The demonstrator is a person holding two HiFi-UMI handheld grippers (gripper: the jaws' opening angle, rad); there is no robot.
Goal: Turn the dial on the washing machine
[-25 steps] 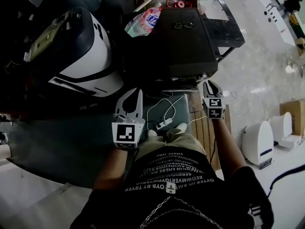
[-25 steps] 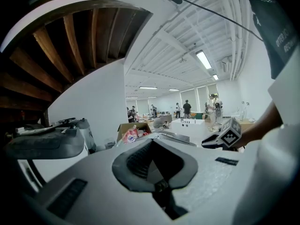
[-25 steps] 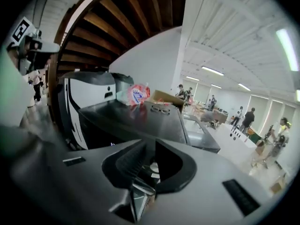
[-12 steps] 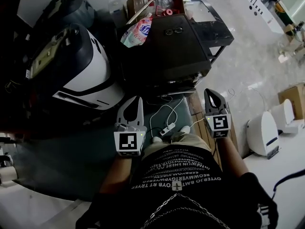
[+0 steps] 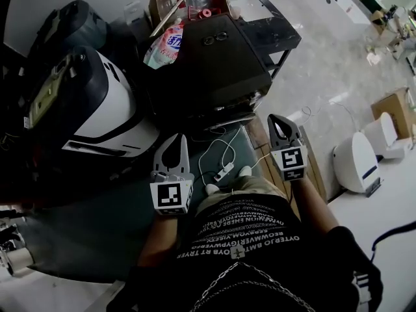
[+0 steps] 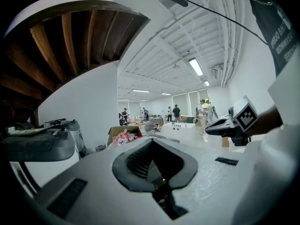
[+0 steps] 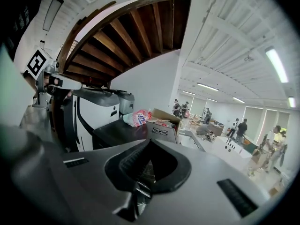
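Down on the floor of a big room, the washing machine (image 5: 107,106) stands at the floor's left edge, beside a black table (image 5: 214,70). Its dial is too small to make out. The left gripper (image 5: 175,145) has its jaws apart and holds nothing. The right gripper (image 5: 278,122) is squeezed closed and empty. Neither touches the machine.

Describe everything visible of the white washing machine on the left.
The washing machine has a glossy white body, black trim lines and a dark top carrying a pale control strip. It stands upright on the floor, left of the black cabinet, with a darker machine beyond it.
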